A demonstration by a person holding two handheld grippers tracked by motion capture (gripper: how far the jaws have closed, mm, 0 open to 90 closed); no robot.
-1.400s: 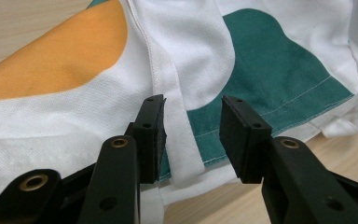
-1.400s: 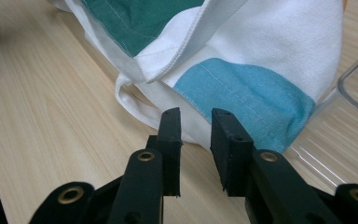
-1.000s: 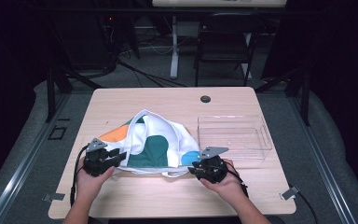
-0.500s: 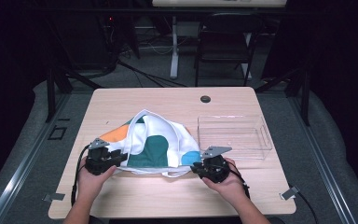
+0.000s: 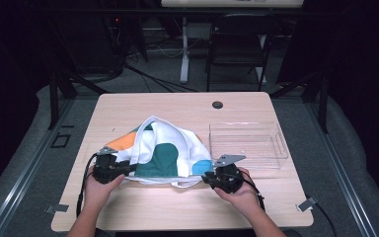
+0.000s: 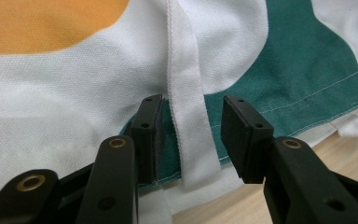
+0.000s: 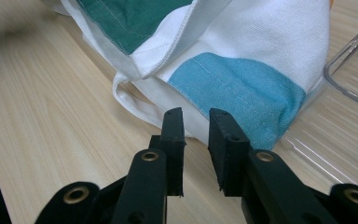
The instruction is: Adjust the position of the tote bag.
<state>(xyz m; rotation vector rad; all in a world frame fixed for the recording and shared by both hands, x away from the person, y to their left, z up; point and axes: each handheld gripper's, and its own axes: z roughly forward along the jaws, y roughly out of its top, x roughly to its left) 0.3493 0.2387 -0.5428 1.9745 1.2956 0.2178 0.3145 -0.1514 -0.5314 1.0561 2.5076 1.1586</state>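
A white cloth bag (image 5: 163,150) with orange, green and blue patches lies crumpled in the middle of the table. My left gripper (image 5: 127,168) is at the bag's left edge. In the left gripper view my left gripper (image 6: 193,130) stands open, and the bag's white strap (image 6: 186,84) runs between its pads without being pinched. My right gripper (image 5: 208,177) is at the bag's right front corner. In the right gripper view my right gripper (image 7: 196,135) has a narrow gap with nothing in it, just short of the blue patch (image 7: 242,88).
A clear plastic box (image 5: 246,143) stands right of the bag, and its corner (image 7: 354,70) is close to my right gripper. A cable hole (image 5: 217,104) sits near the table's far edge. Bare wood (image 5: 177,207) lies in front of the bag.
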